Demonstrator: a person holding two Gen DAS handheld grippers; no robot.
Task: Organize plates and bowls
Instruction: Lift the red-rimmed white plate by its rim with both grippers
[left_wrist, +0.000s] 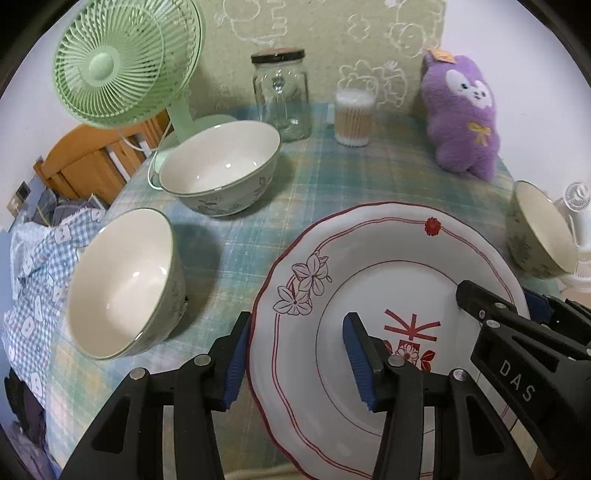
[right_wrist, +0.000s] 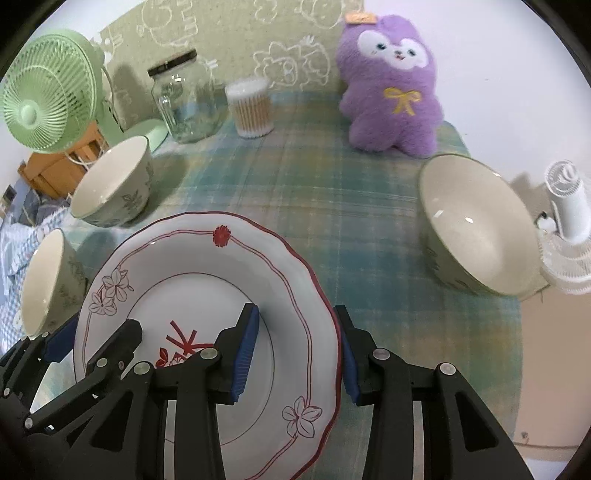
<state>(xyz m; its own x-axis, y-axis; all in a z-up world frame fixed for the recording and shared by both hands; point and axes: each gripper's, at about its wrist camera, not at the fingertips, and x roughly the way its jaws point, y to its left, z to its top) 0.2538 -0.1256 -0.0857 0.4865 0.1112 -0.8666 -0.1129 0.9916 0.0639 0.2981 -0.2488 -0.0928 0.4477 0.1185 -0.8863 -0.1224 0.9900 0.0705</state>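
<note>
Bowls numbered three on the checked cloth (right_wrist: 303, 206), all empty: one near the fan (left_wrist: 127, 59), bowl two (left_wrist: 122, 284) tilted at the left edge, bowl three (right_wrist: 476, 225) leaning at the right. First bowl (left_wrist: 221, 166) sat upright. Jar (left_wrist: 280, 96) with its lid on looked empty; the cup (left_wrist: 352, 118) was packed with cotton swabs.

Plate (right_wrist: 207, 332), white with red trim, lay between your two grippers at the near edge, nothing on it. Your left gripper (left_wrist: 299, 365) straddled its left rim, one pad outside the edge and one over the well. Your right gripper (right_wrist: 297, 358) did the same on the right rim. Both pointed steeply down. I could not tell whether the pads pressed the rim or only bracketed it, or whether the plate had left the cloth.

Plush (right_wrist: 391, 85) stood at the back right, clear of the plate. Bowl two sat just beside the plate's left rim, close to your left gripper.
</note>
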